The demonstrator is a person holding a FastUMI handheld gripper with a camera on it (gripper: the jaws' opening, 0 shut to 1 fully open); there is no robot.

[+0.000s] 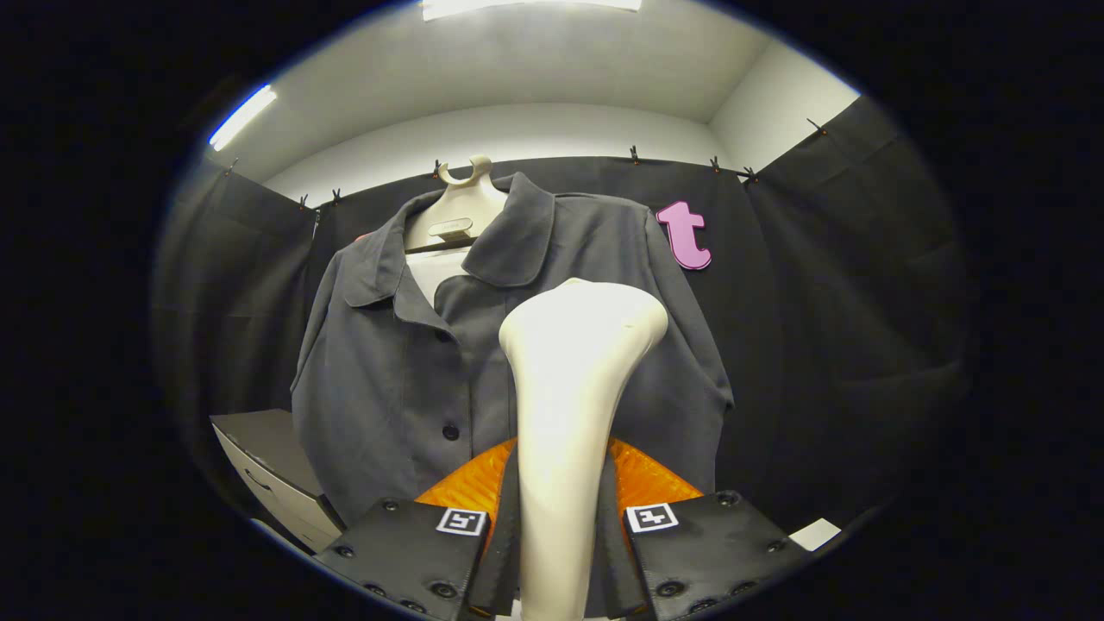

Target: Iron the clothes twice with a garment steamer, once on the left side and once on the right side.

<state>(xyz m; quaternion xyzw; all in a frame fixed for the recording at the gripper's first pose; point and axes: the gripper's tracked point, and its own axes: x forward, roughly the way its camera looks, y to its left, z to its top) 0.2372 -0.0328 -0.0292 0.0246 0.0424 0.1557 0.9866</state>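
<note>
Item: my tongs (pixel 561 535), both fingers pressed against the handle of the steamer (pixel 573 388), one on each side, gripping it.

Item: steamer, cream, handle rising from between my fingers, head widening at the top. The head sits in front of the shirt (pixel 405 379), over the chest on the side right of the button line; whether it touches the cloth I cannot tell.

Item: shirt, dark grey, collared, buttoned, hanging on a pale hanger (pixel 457 211) directly beyond the steamer.

Item: white box (pixel 276 474), low, beside the shirt's hem, left of the steamer.
</note>
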